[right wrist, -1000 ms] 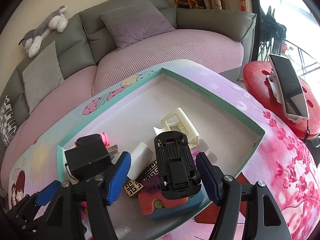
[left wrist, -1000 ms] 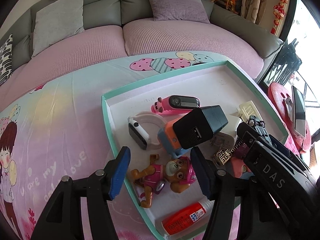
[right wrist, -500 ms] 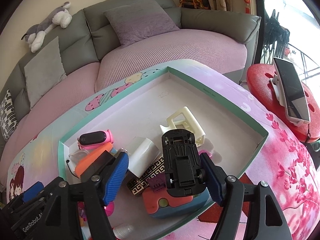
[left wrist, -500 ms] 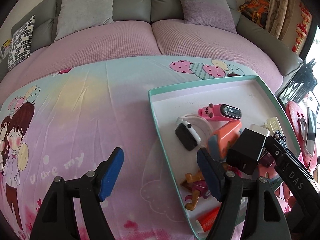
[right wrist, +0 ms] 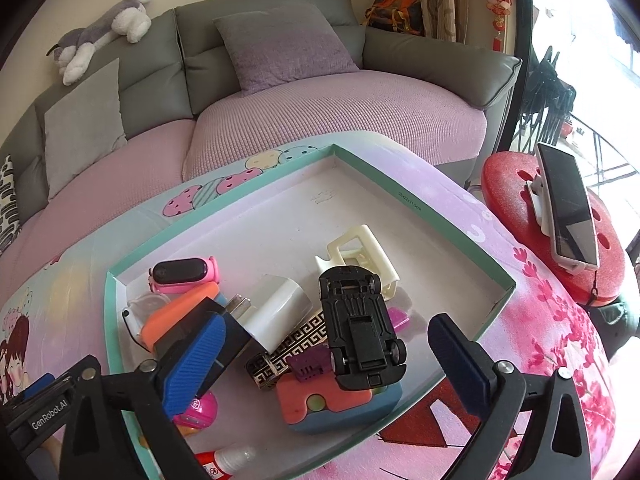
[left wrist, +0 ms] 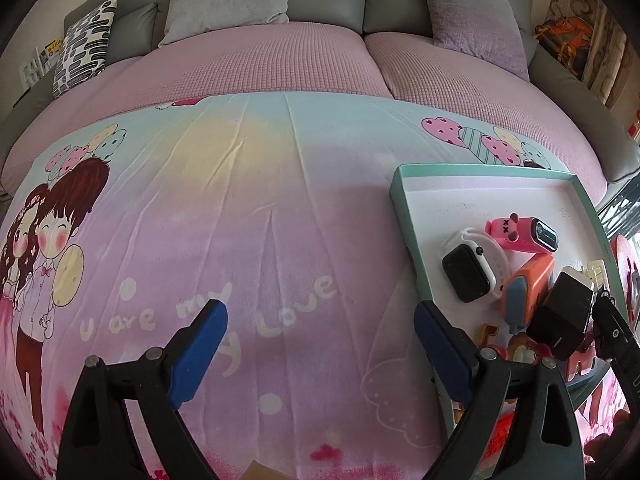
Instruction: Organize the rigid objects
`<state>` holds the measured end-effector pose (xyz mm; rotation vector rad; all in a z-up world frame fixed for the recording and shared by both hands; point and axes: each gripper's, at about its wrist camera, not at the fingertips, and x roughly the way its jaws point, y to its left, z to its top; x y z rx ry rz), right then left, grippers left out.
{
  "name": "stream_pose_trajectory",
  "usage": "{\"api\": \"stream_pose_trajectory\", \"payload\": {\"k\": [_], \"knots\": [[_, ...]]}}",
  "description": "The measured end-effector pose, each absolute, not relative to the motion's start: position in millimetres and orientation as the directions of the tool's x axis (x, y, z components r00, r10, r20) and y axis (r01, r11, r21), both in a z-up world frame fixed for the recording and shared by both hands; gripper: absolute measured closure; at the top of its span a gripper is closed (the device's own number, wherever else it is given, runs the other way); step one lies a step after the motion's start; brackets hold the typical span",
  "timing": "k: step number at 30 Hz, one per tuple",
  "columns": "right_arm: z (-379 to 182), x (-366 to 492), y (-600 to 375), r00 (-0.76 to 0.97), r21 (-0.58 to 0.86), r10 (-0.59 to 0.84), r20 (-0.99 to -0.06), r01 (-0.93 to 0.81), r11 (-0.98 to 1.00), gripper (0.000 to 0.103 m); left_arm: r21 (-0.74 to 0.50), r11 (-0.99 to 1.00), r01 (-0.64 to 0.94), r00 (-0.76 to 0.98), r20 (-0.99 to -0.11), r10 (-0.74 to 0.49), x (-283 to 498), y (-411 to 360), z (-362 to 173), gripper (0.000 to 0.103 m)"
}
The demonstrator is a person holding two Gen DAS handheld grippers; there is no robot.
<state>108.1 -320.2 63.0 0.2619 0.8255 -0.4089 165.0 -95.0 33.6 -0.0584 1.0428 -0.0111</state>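
Note:
A teal-rimmed tray (right wrist: 420, 208) holds a pile of small things. An upturned black toy car (right wrist: 360, 332) lies on an orange-and-blue case (right wrist: 340, 404), between the fingers of my right gripper (right wrist: 328, 360). Its jaws are opening, and neither pad touches the car. A black charger (right wrist: 196, 328) rests against a white charger (right wrist: 280, 308). My left gripper (left wrist: 320, 344) hangs over the printed cloth (left wrist: 248, 216), left of the tray (left wrist: 404, 216). Its jaws are opening with nothing between them. A black-faced smartwatch (left wrist: 466, 274) and a pink watch (left wrist: 520, 232) lie in the tray.
A cream clip (right wrist: 360, 256) lies farther back in the tray, and a glue bottle (right wrist: 228, 460) at its near edge. A phone (right wrist: 568, 208) stands on a red stool (right wrist: 508, 184) to the right. A sofa with cushions runs behind.
My left gripper swung left off the tray to above the cloth, and its jaws widened. The right gripper's fingers spread away from the toy car, which stays on the pile.

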Motion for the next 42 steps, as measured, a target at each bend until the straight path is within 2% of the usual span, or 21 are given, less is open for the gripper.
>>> {"api": "stream_pose_trajectory", "payload": {"k": [3, 6, 11, 19, 26, 33, 38, 42], "knots": [[69, 105, -318, 0.615, 0.069, -0.248, -0.748, 0.445, 0.893, 0.000, -0.051, 0.998, -0.033, 0.518, -0.855, -0.027, 163, -91, 36, 0.008], [74, 103, -313, 0.619, 0.056, -0.251, -0.744, 0.433, 0.900, 0.000, -0.054, 0.998, -0.043, 0.525, -0.851, -0.023, 161, -88, 38, 0.001], [78, 102, -302, 0.604, 0.024, -0.241, -0.759, 0.396, 0.918, 0.000, -0.053, 0.996, -0.065, 0.535, -0.845, -0.010, 153, -80, 45, 0.001], [82, 96, -274, 0.596, -0.003, -0.204, -0.776, 0.320, 0.947, 0.000, -0.102, 0.992, -0.074, 0.493, -0.868, -0.052, 139, -67, 51, 0.001], [84, 89, -252, 0.590, -0.020, -0.176, -0.788, 0.261, 0.965, 0.000, -0.029, 0.993, -0.111, 0.525, -0.850, 0.035, 120, -60, 67, 0.001], [87, 83, -238, 0.581, -0.035, -0.166, -0.797, 0.231, 0.972, 0.000, -0.035, 0.994, -0.100, 0.510, -0.860, 0.021, 105, -52, 67, 0.001], [87, 80, -233, 0.558, -0.039, -0.153, -0.815, 0.211, 0.977, 0.000, 0.020, 0.993, -0.116, 0.501, -0.862, 0.076, 93, -46, 67, 0.001], [86, 78, -226, 0.546, -0.066, -0.165, -0.822, 0.196, 0.978, 0.000, 0.018, 0.993, -0.113, 0.503, -0.861, 0.073, 85, -41, 70, 0.001]]}}
